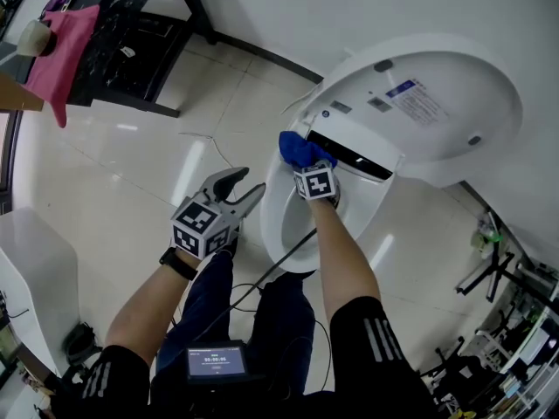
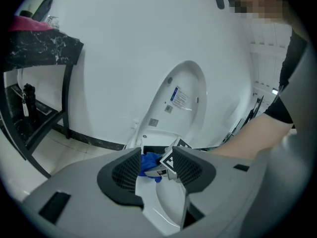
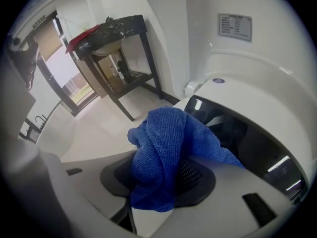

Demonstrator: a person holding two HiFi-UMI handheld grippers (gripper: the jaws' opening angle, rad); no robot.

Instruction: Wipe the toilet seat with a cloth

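Observation:
A white toilet stands with its lid (image 1: 437, 103) raised against the wall; the seat rim (image 1: 272, 212) rings the bowl below it. My right gripper (image 1: 307, 160) is shut on a bunched blue cloth (image 1: 301, 149) (image 3: 166, 152) and holds it at the back of the seat, by the dark hinge slot (image 1: 354, 154) (image 3: 237, 138). My left gripper (image 1: 243, 190) hangs open with nothing between its jaws, just left of the bowl. Through its jaws the left gripper view shows the blue cloth (image 2: 148, 163) and the bowl (image 2: 166, 205).
A black marble-topped table (image 1: 131, 24) with a pink cloth (image 1: 61, 46) draped on it stands at the far left. White tiled floor (image 1: 131, 173) lies left of the toilet. A white fixture (image 1: 31, 278) sits at the left edge. Stands and cables (image 1: 507, 295) crowd the right side.

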